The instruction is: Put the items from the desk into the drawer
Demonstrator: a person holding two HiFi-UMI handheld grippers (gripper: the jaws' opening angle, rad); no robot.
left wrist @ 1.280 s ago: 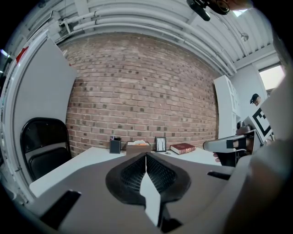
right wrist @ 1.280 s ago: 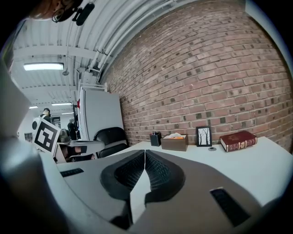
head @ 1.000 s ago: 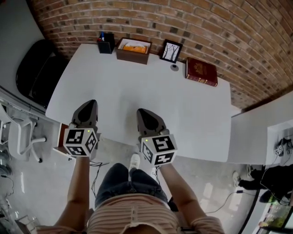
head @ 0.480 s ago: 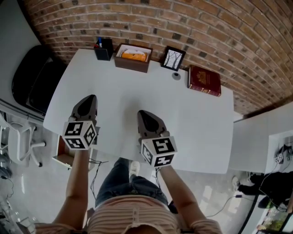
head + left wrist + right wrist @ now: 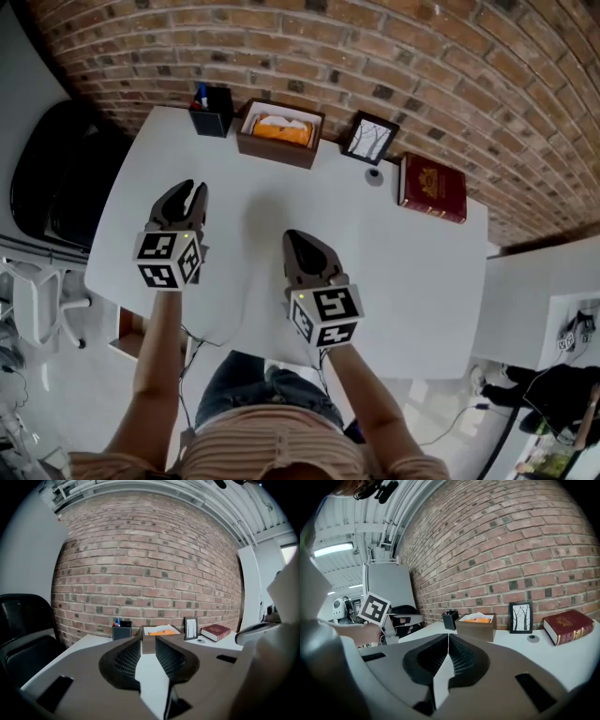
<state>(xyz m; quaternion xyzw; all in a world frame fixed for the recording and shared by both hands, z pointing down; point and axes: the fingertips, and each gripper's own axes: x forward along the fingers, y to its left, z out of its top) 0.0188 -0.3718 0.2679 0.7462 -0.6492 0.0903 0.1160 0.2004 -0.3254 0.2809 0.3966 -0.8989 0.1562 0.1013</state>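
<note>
Along the brick wall on the white desk (image 5: 412, 281) stand a black pen holder (image 5: 212, 97), a brown box (image 5: 278, 131) with something orange inside, a small picture frame (image 5: 370, 138), a little round grey object (image 5: 375, 174) and a red book (image 5: 433, 187). My left gripper (image 5: 194, 190) hovers over the desk's left part, jaws slightly apart and holding nothing; the left gripper view shows the brown box (image 5: 157, 632) through the gap. My right gripper (image 5: 295, 236) is over the desk's middle, jaws shut together and holding nothing.
A black office chair (image 5: 56, 178) stands to the left of the desk. Below the desk's near left corner part of a brown and white unit (image 5: 124, 330) shows. A white cabinet (image 5: 539, 291) adjoins the desk on the right.
Both grippers have moved forward over the desk toward the wall. The left gripper's jaws now show a small gap. The view has shifted so the desk items sit lower in the picture.
</note>
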